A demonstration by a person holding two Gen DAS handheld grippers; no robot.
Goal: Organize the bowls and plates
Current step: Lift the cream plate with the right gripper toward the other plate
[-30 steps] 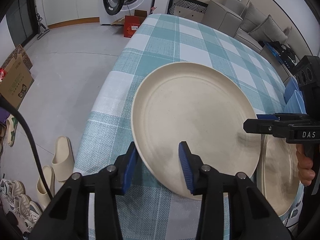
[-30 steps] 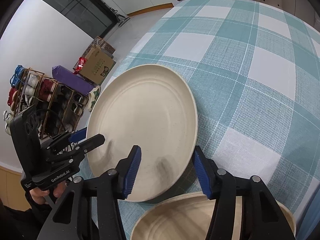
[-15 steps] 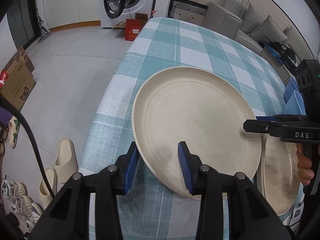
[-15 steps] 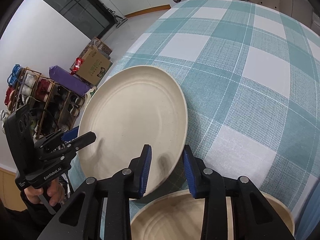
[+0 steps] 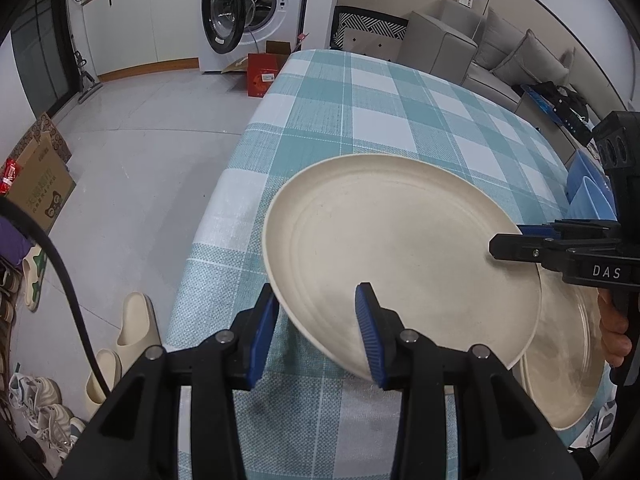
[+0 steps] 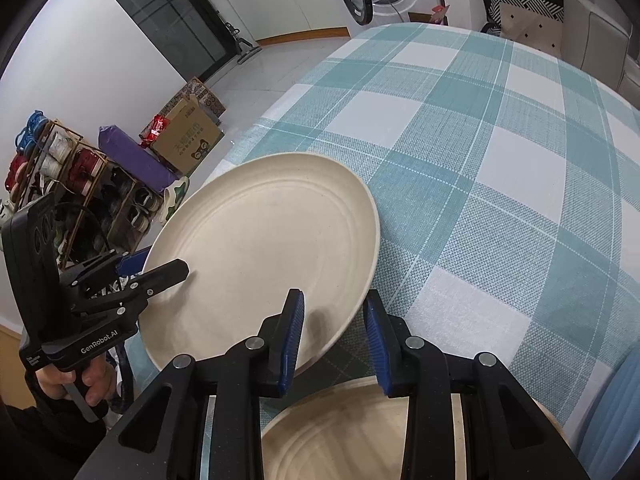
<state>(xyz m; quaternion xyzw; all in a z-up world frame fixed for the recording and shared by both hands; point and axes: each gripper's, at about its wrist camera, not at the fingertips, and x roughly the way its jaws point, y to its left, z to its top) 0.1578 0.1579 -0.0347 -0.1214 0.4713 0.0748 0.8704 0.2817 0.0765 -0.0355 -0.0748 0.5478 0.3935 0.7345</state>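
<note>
A large cream plate (image 5: 396,256) is held tilted above the checked tablecloth (image 5: 360,120). My left gripper (image 5: 316,320) is shut on its near rim, one blue pad over the plate and one under. My right gripper (image 6: 332,332) is shut on the opposite rim; it shows from the side in the left wrist view (image 5: 504,246). The plate also shows in the right wrist view (image 6: 264,256). A second cream plate (image 5: 568,360) lies on the table under the right gripper, also in the right wrist view (image 6: 360,436).
Blue dishes (image 5: 588,196) stand at the table's right edge. The table's left edge (image 5: 208,220) drops to the floor with slippers (image 5: 132,328), a cardboard box (image 5: 40,184) and a shoe rack (image 6: 72,184). A washing machine (image 5: 248,8) and sofa (image 5: 500,52) stand beyond.
The right gripper has closed from wide open onto the plate's rim. The plate has lifted and tilted slightly, with both grippers on it.
</note>
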